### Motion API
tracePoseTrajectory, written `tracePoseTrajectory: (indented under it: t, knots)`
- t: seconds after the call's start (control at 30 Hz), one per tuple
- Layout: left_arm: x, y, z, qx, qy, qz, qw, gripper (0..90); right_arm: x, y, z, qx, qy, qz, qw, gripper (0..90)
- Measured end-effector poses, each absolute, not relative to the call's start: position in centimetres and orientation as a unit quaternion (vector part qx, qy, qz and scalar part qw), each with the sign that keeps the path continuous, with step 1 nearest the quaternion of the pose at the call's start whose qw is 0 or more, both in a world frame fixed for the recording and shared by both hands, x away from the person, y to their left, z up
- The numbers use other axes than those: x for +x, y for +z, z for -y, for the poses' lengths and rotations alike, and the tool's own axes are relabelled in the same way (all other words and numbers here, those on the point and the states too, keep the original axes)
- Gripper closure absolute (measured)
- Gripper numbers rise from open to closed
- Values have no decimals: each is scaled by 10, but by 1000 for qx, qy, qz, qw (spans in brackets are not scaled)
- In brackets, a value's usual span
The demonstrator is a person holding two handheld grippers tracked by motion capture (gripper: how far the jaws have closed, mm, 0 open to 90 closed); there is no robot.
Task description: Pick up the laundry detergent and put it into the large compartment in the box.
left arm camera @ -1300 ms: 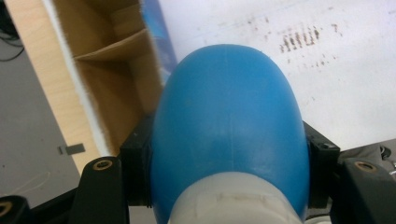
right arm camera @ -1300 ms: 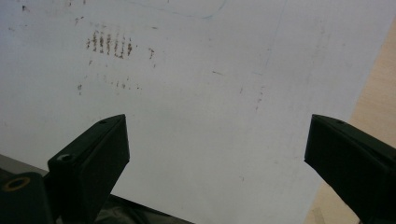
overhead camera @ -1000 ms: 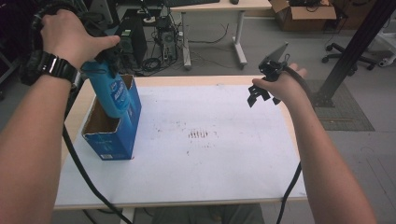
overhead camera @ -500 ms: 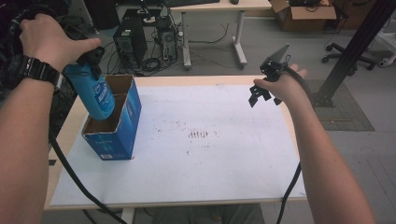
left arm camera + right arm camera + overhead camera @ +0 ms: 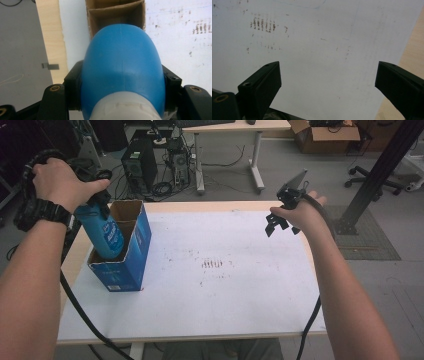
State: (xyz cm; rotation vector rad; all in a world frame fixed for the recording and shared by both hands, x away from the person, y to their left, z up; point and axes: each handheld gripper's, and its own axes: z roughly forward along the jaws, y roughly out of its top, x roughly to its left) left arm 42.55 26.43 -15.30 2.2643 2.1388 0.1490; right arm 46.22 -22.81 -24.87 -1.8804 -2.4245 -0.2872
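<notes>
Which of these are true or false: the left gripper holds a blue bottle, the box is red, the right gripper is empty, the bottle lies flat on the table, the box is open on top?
1. The left gripper holds a blue bottle. True.
2. The box is red. False: it is blue cardboard.
3. The right gripper is empty. True: its jaws stand open above the table.
4. The bottle lies flat on the table. False: it stands nearly upright, its lower part inside the box.
5. The box is open on top. True.
</notes>
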Motion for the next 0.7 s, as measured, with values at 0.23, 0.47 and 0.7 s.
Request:
tracePoseTrajectory:
  t: [0.23,0.47,0.7]
  knots:
    - [430,-180,-268,726,33,-687,8,375,463,-252,228,-610,-91,787,30,69]
    - [433,-205,-270,725,21,-688,2,375,464,-257,227,-609,-86,788,32,69]
    - [436,-227,-270,725,8,-689,-4,374,465,-259,228,-609,-85,788,32,70]
